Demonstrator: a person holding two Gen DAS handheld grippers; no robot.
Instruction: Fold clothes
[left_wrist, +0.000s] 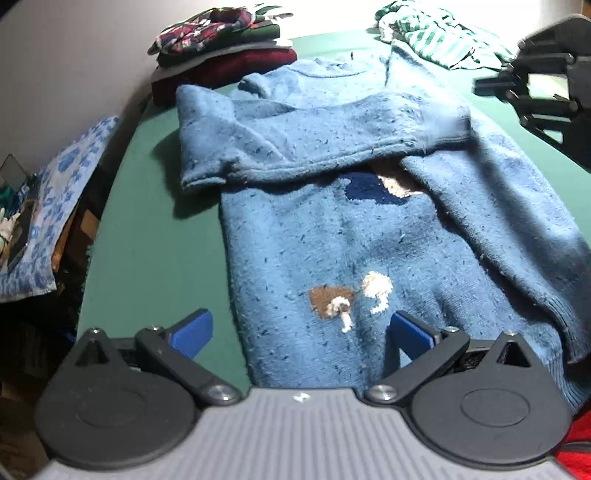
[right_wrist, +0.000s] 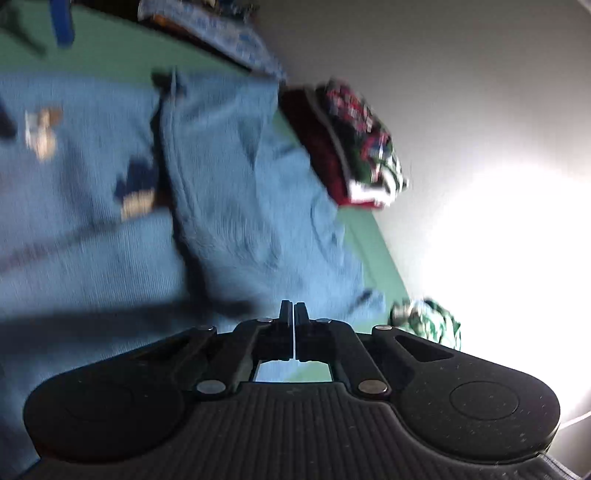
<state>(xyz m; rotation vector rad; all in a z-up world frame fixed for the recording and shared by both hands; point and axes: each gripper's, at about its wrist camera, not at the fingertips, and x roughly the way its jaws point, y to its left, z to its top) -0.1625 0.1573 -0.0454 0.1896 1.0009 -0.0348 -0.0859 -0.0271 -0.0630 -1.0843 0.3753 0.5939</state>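
A blue knit sweater (left_wrist: 332, 229) with a small brown and white motif lies flat on the green table (left_wrist: 155, 229). One sleeve (left_wrist: 314, 136) is folded across its chest; the other sleeve (left_wrist: 498, 221) runs down its right side. My left gripper (left_wrist: 301, 332) hovers open over the sweater's lower hem, with nothing between its blue pads (left_wrist: 192, 328). My right gripper (right_wrist: 293, 314) is shut with nothing in it, above the sweater (right_wrist: 110, 221) near its collar side. In the left wrist view the right gripper (left_wrist: 491, 86) shows at the upper right, above the table.
A stack of folded clothes (left_wrist: 225, 48) sits at the table's far left corner, also the folded stack (right_wrist: 351, 147) in the blurred right wrist view. A crumpled green striped garment (left_wrist: 443, 37) lies at the far right. A blue floral cloth (left_wrist: 55, 206) drapes off to the left.
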